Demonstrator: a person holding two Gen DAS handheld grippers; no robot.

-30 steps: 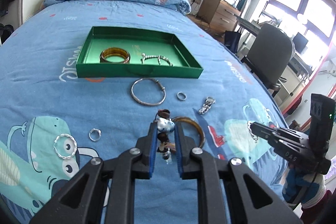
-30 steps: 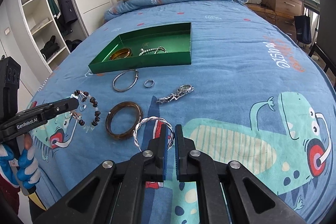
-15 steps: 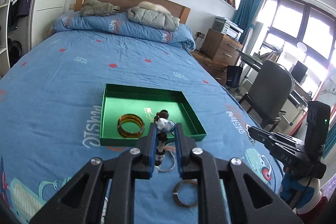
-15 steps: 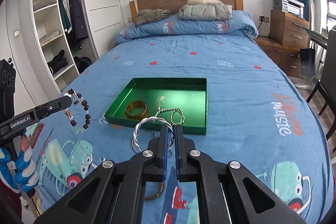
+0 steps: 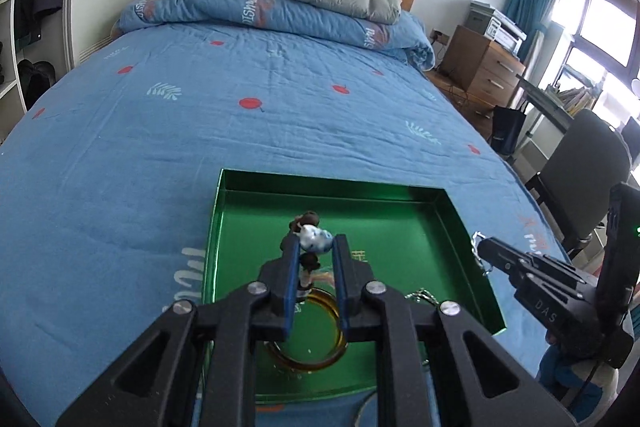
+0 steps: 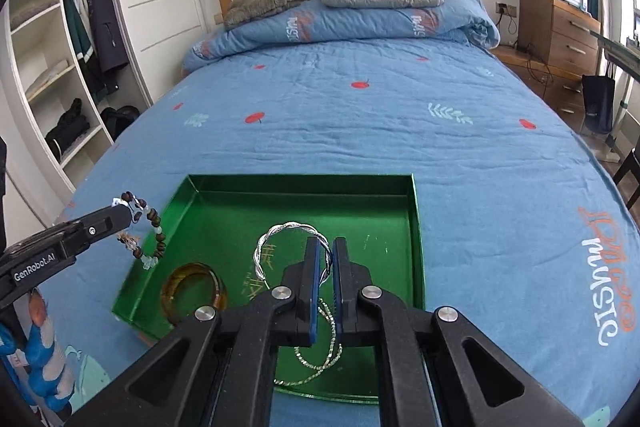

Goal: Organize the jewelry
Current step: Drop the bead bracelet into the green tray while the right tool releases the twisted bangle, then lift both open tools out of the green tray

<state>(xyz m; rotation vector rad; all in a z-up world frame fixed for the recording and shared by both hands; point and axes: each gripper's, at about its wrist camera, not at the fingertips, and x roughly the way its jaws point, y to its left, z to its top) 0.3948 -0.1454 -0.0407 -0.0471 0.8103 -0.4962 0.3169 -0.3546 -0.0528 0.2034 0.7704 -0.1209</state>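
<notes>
A green tray lies on the blue bedspread. My left gripper is shut on a beaded bracelet and holds it above the tray's near part; in the right wrist view the bracelet hangs over the tray's left edge. My right gripper is shut on a twisted silver bangle above the tray's middle. An amber bangle and a silver chain lie in the tray.
The bed stretches ahead to a folded quilt and pillows at the wooden headboard. A wardrobe stands at the left. A wooden dresser and an office chair stand at the right.
Both grippers moved forward from above the loose jewelry to over the green tray, each still holding its bracelet. The tray now fills the lower part of both views.
</notes>
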